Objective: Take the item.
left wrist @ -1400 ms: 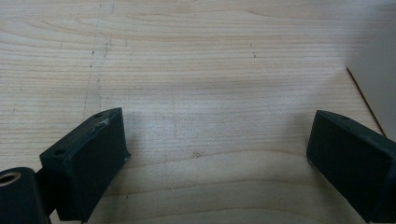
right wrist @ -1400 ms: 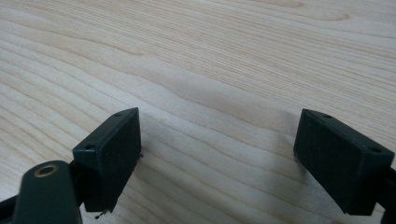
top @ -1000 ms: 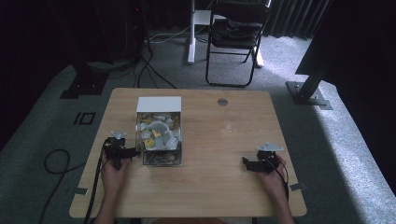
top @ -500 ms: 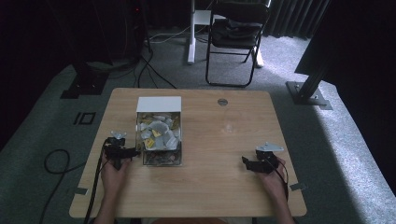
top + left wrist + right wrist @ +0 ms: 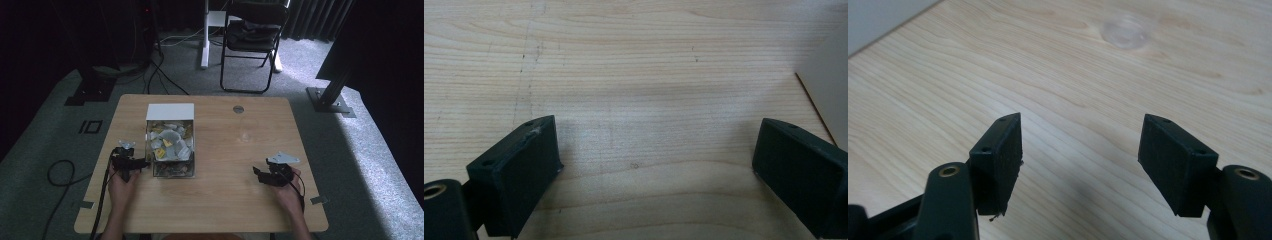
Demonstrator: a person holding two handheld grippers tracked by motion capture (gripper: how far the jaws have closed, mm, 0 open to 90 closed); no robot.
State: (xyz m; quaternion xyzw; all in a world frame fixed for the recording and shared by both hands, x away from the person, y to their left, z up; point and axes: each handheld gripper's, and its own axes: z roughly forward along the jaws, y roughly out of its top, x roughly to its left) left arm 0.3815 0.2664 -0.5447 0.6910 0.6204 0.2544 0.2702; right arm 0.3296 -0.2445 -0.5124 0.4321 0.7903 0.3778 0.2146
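A clear box [image 5: 170,147] with a white lid [image 5: 170,111] stands left of the table's middle, filled with several small packets. My left gripper [image 5: 142,163] rests just left of the box and points at it. In the left gripper view it [image 5: 656,132] stands wide open over bare wood, with the box's pale wall [image 5: 831,90] at the right edge. My right gripper [image 5: 257,172] is held near the front right and points left. Its jaws [image 5: 1081,127] have just been closing but stand open with nothing between them. A small clear round cup [image 5: 1125,30] sits farther along the wood.
The wooden table [image 5: 220,210] has a round grommet [image 5: 238,109] near its far edge. A folding chair [image 5: 252,40] and cables stand on the carpet beyond. Bare wood lies between the box and the right gripper.
The right hand has lifted a little and shifted slightly left, and its jaws stand narrower than before. The left hand and the box have stayed put.
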